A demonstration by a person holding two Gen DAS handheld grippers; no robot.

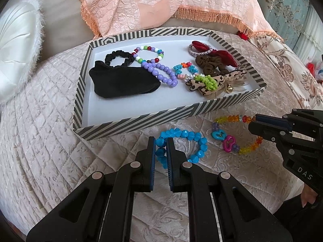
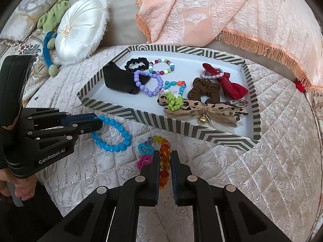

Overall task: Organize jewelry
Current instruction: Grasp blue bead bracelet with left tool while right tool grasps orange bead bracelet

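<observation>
Left gripper (image 1: 161, 141): fingers closed on the blue bead bracelet (image 1: 191, 139), gripping its near-left beads; rest of bracelet lay on the quilted bedspread (image 1: 50, 131), just in front of the striped tray (image 1: 141, 119). Same grip confirmed from the right wrist view, left gripper (image 2: 97, 123) entering from the left edge, blue bead bracelet (image 2: 113, 135) held at its upper-left beads.

Right gripper (image 2: 165, 161): fingers closed on the orange-and-yellow bead bracelet (image 2: 164, 157), amber beads pinched between the pads. Bracelet's turquoise and magenta charms (image 2: 144, 155) lay just left of the fingers, on the bedspread. From the left wrist view: right gripper (image 1: 256, 121) at the red-orange end of the orange-and-yellow bead bracelet (image 1: 232, 135), near the tray's front wall.

Writing legible:
- "GenRobot.AI" on the left gripper body, seen from the right wrist view.
- "DAS" on the right gripper body, seen from the left wrist view; remainder cut off.

Tray contents, all inside the white floor:
- black cloth pouch (image 1: 123, 82), left area, with a black scrunchie (image 1: 119, 57) touching its far edge.
- multicolour bead bracelet (image 1: 148, 54) and purple bead bracelet (image 1: 159, 73), centre, overlapping.
- small turquoise-and-orange charm bracelet (image 1: 184, 70), green bead piece (image 1: 208, 81) on a leopard-print bow (image 1: 222, 80) with a gold bell.
- brown scrunchie (image 1: 210, 64) and red bow hair tie (image 1: 214, 51), right area.

Surroundings: white round cushion (image 2: 80, 28) and peach fringed throw (image 2: 201, 10) beyond the tray.
</observation>
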